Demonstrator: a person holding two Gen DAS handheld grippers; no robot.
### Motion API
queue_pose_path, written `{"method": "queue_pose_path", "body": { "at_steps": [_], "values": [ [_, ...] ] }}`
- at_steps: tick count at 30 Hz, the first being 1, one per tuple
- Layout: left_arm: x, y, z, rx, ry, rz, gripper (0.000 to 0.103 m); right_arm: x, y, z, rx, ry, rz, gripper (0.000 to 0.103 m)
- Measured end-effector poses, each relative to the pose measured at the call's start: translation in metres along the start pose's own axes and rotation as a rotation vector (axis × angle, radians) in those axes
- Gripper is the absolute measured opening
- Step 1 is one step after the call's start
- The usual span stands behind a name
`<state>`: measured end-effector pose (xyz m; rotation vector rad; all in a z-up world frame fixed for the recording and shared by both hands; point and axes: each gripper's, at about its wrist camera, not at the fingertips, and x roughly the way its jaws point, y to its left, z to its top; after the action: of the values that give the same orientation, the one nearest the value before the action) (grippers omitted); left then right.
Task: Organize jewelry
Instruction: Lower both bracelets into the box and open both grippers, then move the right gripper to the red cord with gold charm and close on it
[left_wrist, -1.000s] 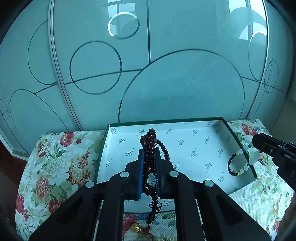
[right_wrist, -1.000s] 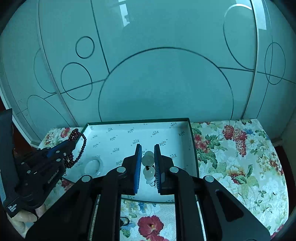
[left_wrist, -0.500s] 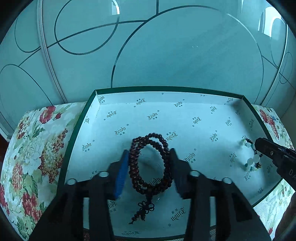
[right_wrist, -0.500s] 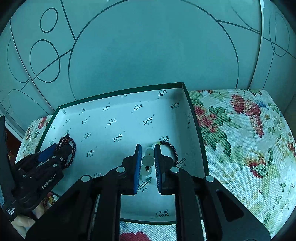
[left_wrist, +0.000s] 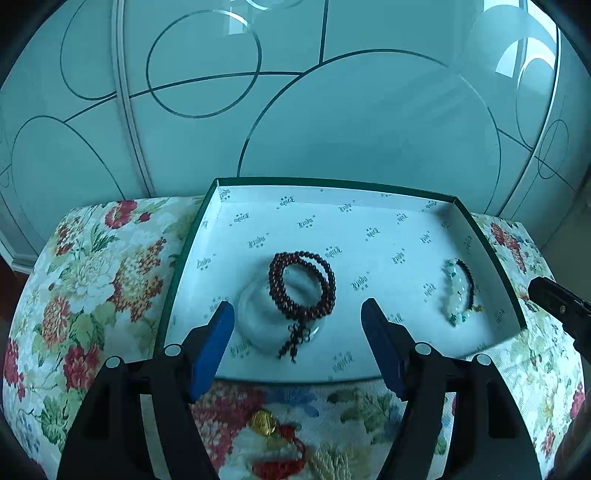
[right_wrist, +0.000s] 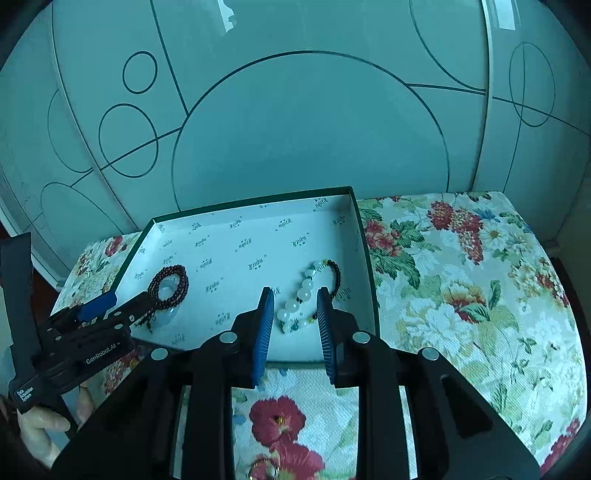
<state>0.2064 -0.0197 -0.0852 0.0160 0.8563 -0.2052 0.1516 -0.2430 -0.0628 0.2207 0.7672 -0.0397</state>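
A green-rimmed box (left_wrist: 491, 243) with a white printed lining sits on the floral surface; it also shows in the right wrist view (right_wrist: 364, 236). A dark red bead bracelet (left_wrist: 302, 288) lies in the box over a clear glass bangle (left_wrist: 258, 325). My left gripper (left_wrist: 297, 314) is open and empty, just in front of it. A white and dark bead bracelet (right_wrist: 306, 291) lies at the box's right end. My right gripper (right_wrist: 295, 295) is open, its jaws on either side of that bracelet's near end.
A gold charm with red cord and a cream tassel (left_wrist: 275, 439) lies on the floral cloth (right_wrist: 472, 295) in front of the box. A frosted glass panel (left_wrist: 332, 110) with circle lines stands right behind.
Both grippers have opened and let go of their bracelets, which now lie in the box. Both grippers have drawn back toward the box's near edge.
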Motion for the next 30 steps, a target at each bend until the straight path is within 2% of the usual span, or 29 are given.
{"method": "queue_pose_path", "body": {
  "at_steps": [7, 18, 23, 30],
  "values": [
    [-0.045, 0.010, -0.053, -0.025, 0.022, 0.029, 0.070, -0.043, -0.004, -0.052, 0.000, 0.044, 0.002, 0.024],
    [-0.093, 0.017, -0.131, -0.063, 0.067, 0.054, 0.070, -0.088, 0.017, -0.130, -0.026, 0.131, 0.018, 0.024],
    [-0.106, 0.023, -0.157, -0.070, 0.083, 0.075, 0.070, -0.100, 0.032, -0.149, -0.046, 0.144, 0.027, 0.024],
    [-0.120, 0.031, -0.172, -0.086, 0.075, 0.076, 0.070, -0.103, 0.049, -0.161, -0.067, 0.152, 0.025, 0.024]
  ]
}}
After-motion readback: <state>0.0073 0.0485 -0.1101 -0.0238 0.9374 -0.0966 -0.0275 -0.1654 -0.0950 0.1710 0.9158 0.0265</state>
